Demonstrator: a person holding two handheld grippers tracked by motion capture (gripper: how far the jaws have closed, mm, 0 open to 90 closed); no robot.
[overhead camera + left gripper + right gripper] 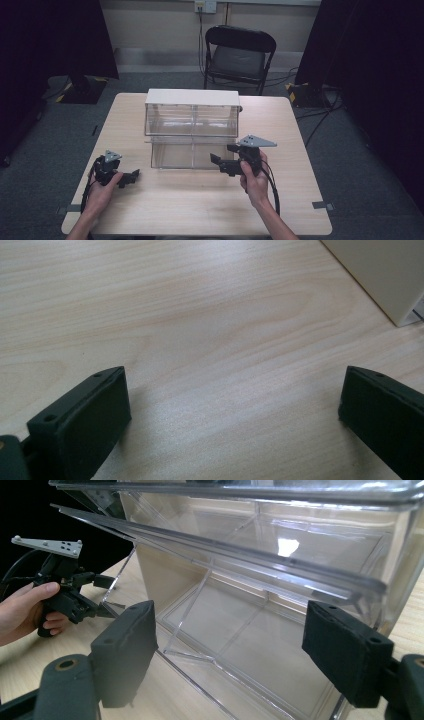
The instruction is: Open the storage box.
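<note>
High view first: two forearms enter from the near edge of the pale wooden table (200, 210). The person's left hand (100, 192) holds the left gripper (131, 176) low over the near-left part of the tabletop, its jaws pointing right toward the clear box; the left gripper view shows those two black jaws spread wide apart over bare wood grain, holding nothing, with a cream corner of the cabinet at the upper right edge. The right hand (254, 179) holds the right gripper (222, 164) just in front of the clear drawer cabinet (192, 127), at its lower right corner, jaws pointing left along the front. In the right gripper view its jaws stand wide open with nothing between them, aimed at the lower drawer (260, 630), a transparent tray with a divider that is pulled partly forward of the upper tier; the pictures do not make clear whether either jaw touches the plastic. That same view shows the other hand and its gripper farther off at the left. The cabinet sits mid-table, two tiers, white top. Beyond the table stands a black folding chair (239, 55) on grey carpet, with dark curtains at both sides.
</note>
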